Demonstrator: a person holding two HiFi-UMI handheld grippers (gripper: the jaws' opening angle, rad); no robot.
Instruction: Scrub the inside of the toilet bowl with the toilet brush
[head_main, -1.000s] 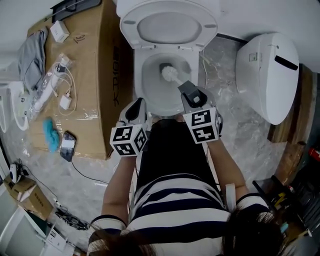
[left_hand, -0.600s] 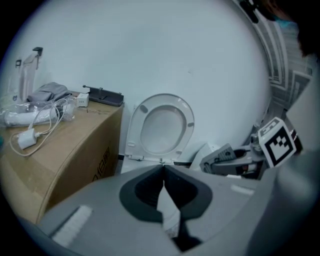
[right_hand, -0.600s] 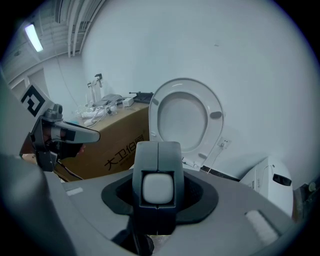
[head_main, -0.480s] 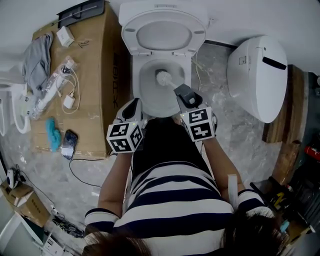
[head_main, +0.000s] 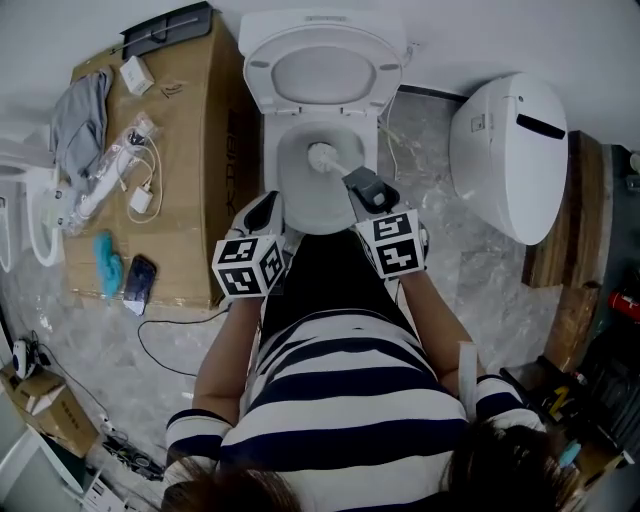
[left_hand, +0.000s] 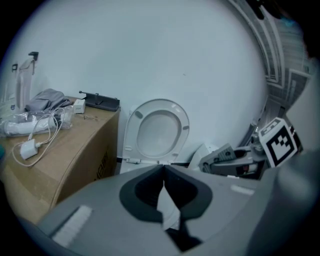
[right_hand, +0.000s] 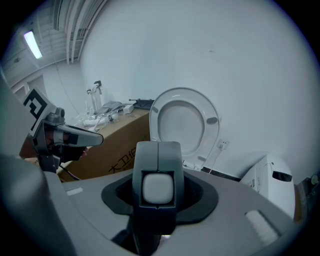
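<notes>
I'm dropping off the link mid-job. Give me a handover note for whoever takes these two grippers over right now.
The right gripper is shut on the dark grey handle of the white-headed toilet brush.
The left gripper is shut and empty, held by the near left rim of the white ceramic toilet bowl.
The brush head sits inside the bowl, towards the back; the white seat is raised.
Done: brush gripped and in the bowl.
Left: scrub all round the inside; how much is covered does not show.
</notes>
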